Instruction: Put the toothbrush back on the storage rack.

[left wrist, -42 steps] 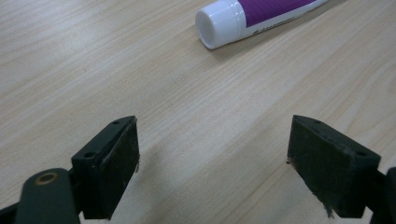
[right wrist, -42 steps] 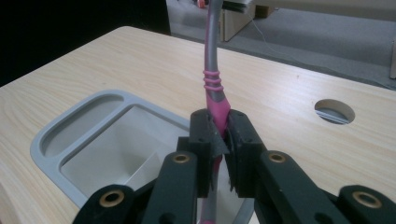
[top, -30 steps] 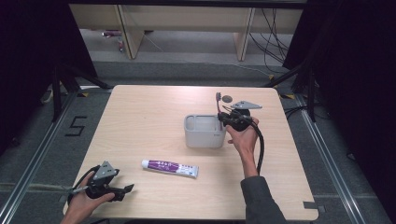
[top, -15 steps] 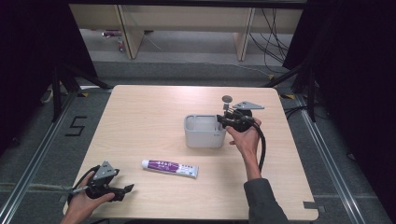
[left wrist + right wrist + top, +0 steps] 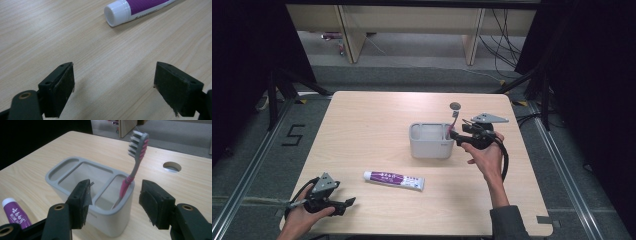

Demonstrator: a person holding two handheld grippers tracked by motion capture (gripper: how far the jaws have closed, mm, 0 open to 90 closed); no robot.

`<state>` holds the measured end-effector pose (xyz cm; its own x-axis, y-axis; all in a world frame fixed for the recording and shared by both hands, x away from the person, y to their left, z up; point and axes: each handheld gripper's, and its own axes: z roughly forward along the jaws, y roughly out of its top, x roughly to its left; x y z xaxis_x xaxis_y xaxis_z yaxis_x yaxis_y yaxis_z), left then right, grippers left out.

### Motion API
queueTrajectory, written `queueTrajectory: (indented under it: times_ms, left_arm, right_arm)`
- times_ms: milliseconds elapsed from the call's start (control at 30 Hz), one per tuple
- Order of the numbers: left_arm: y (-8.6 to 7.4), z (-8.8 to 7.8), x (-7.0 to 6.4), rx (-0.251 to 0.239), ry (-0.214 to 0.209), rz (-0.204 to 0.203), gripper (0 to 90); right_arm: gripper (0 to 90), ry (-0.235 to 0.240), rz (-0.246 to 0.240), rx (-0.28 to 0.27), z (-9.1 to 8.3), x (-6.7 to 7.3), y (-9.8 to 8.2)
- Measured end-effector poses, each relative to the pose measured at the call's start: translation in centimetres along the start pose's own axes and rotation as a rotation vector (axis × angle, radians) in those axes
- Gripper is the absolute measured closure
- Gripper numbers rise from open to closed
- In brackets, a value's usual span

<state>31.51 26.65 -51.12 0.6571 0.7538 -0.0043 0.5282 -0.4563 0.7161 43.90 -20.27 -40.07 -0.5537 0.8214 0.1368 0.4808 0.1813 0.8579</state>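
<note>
While the toothbrush (image 5: pixel 137 160) stands tilted in the end compartment of the grey holder (image 5: pixel 75 173), toward the surface's (image 5: pixel 362 130) far right corner, it looks light, stiff and slippery; the pink handle is the place to grip. Just beside it, the right hand-held gripper (image 5: pixel 115 198) has just been opening, nothing between its jaws. Near the front left corner, the left hand-held gripper (image 5: pixel 113 86) rests wide apart, empty, facing the toothpaste tube (image 5: pixel 135 10)
</note>
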Motion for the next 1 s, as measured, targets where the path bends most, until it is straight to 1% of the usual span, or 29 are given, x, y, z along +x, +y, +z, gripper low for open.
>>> queueTrajectory:
  times_ms: [33, 67, 100, 133, 167, 200, 233, 267, 300, 367, 433, 467, 500, 533, 567, 600, 633, 667, 700, 733, 767, 800, 833, 867, 900, 933, 967, 1000]
  left_arm:
    - [0.0, 0.0, -0.1, -0.007, 0.001, -0.008, 16.3]
    - [0.0, 0.0, 0.0, 0.001, 0.001, 0.001, 16.3]
    - [0.0, 0.0, 0.0, -0.001, 0.002, -0.002, 16.3]
    - [0.0, 0.0, 0.0, -0.002, 0.001, -0.003, 16.3]
    - [0.0, 0.1, -0.1, -0.011, 0.007, -0.015, 16.3]
    - [0.0, 0.1, 0.0, -0.01, 0.009, -0.016, 16.3]
    - [0.0, 0.1, -0.1, -0.012, 0.006, -0.017, 16.3]
    - [0.0, 0.1, -0.1, -0.011, 0.009, -0.017, 16.3]
    - [0.0, 0.1, 0.0, -0.01, 0.009, -0.016, 16.3]
    - [0.0, 0.0, 0.0, -0.003, 0.006, -0.01, 16.3]
    - [0.0, 0.0, 0.0, -0.005, 0.006, -0.013, 16.3]
    - [0.0, 0.0, 0.0, -0.004, 0.006, -0.012, 16.3]
    - [0.0, 0.0, 0.0, -0.004, 0.006, -0.012, 16.3]
    - [0.0, 0.0, 0.0, -0.004, 0.006, -0.012, 16.3]
    - [0.0, 0.0, 0.0, -0.005, 0.002, -0.014, 16.3]
    - [0.0, -0.1, 0.0, 0.002, 0.003, -0.016, 16.3]
    - [0.0, -0.1, 0.0, 0.005, 0.004, -0.017, 16.3]
    - [0.0, 0.0, -0.1, -0.011, 0.012, -0.026, 16.3]
    - [0.0, 0.0, -0.1, -0.009, 0.013, -0.027, 16.3]
    - [0.0, 0.0, -0.1, -0.005, 0.011, -0.026, 16.3]
    - [0.0, 0.0, -0.1, -0.006, 0.008, -0.026, 16.3]
    - [0.0, 0.0, 0.0, -0.004, 0.002, -0.012, 16.3]
    - [0.0, 0.0, -0.1, -0.009, 0.005, -0.022, 16.3]
    - [0.0, 0.0, -0.2, -0.019, 0.008, -0.036, 16.3]
    - [0.0, 0.0, -0.2, -0.023, 0.01, -0.036, 16.3]
    - [0.0, 0.0, -0.2, -0.021, 0.009, -0.034, 16.3]
    - [0.0, 0.0, -0.2, -0.02, 0.008, -0.036, 16.3]
    - [0.0, 0.0, -0.2, -0.02, 0.008, -0.036, 16.3]
  right_arm:
    - [41.6, 0.005, 0.029, 0.022, -0.6, 0.2, -0.3]
    - [41.6, 0.005, 0.029, 0.022, -0.6, 0.2, -0.3]
    - [41.2, 0.0, 0.001, 0.012, -0.7, -0.1, -0.5]
    - [40.3, 0.003, -0.021, 0.019, -1.1, -0.2, -0.7]
    - [39.7, 0.002, -0.011, 0.02, -1.4, -0.2, -1.0]
    - [39.7, 0.002, -0.011, 0.02, -1.4, -0.2, -1.0]
    - [39.7, 0.003, 0.006, 0.025, -1.6, -0.1, -1.2]
    - [39.7, 0.0, -0.013, 0.026, -2.0, -0.1, -1.5]
    - [39.5, 0.007, -0.012, 0.02, -2.1, -0.1, -1.6]
    - [39.1, 0.015, -0.013, 0.028, -2.5, 0.0, -1.9]
    - [39.2, 0.014, -0.017, 0.016, -2.9, 0.1, -2.3]
    - [39.2, 0.005, -0.029, 0.018, -3.2, 0.0, -2.4]
    - [39.2, 0.021, -0.012, 0.021, -3.3, 0.2, -2.6]
    - [39.2, 0.007, -0.045, 0.018, -3.5, 0.0, -2.7]
    - [39.3, 0.0, -0.034, 0.027, -3.8, 0.2, -2.9]
    - [39.2, -0.004, -0.033, 0.031, -4.0, 0.3, -3.0]
    - [39.0, -0.001, -0.045, 0.023, -4.0, 0.3, -3.3]
    - [38.7, -0.01, -0.038, 0.028, -4.3, 0.5, -3.5]
    - [38.6, 0.006, -0.027, 0.035, -4.5, 0.5, -3.7]
    - [38.5, -0.002, -0.03, 0.031, -4.6, 0.5, -3.9]
    - [37.1, -0.002, -0.016, 0.045, -4.8, 0.6, -4.2]
    - [37.1, -0.002, -0.016, 0.045, -4.8, 0.6, -4.2]
    - [37.2, -0.011, -0.05, 0.043, -5.0, 0.3, -4.3]
    - [37.2, -0.014, -0.055, 0.037, -5.1, 0.3, -4.5]
    - [37.2, -0.002, -0.041, 0.048, -5.2, 0.4, -4.6]
    - [37.2, -0.003, -0.02, 0.049, -5.3, 0.6, -4.8]
    - [37.2, -0.006, -0.047, 0.058, -5.6, 0.4, -5.1]
    - [37.2, -0.006, -0.047, 0.058, -5.6, 0.4, -5.1]
